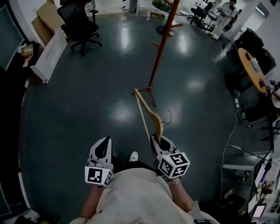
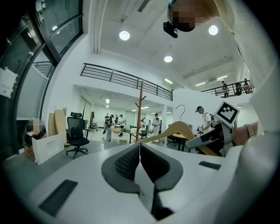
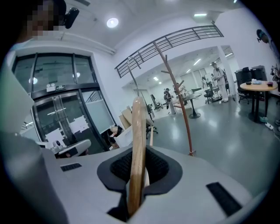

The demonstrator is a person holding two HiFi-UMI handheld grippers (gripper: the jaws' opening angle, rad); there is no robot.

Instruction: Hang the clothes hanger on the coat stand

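Observation:
My right gripper [image 1: 158, 141] is shut on a wooden clothes hanger [image 1: 146, 116], which sticks out forward with its wire hook [image 1: 168, 116] to the right. In the right gripper view the hanger's arm [image 3: 138, 148] stands upright between the jaws. The red-brown coat stand [image 1: 160, 48] rises from the dark floor ahead, its pegs up high [image 3: 171, 72]. My left gripper [image 1: 103, 149] hangs level with the right one, jaws shut on nothing [image 2: 139, 158]. From the left gripper view the hanger [image 2: 177, 130] and the right gripper [image 2: 214, 135] show at the right.
A black office chair [image 1: 79, 25] and a white panel [image 1: 48, 54] stand far left. A round wooden table [image 1: 253, 69] and desks with cables sit at the right. A person [image 1: 226, 13] stands at the far back right. Glossy floor lies between me and the stand.

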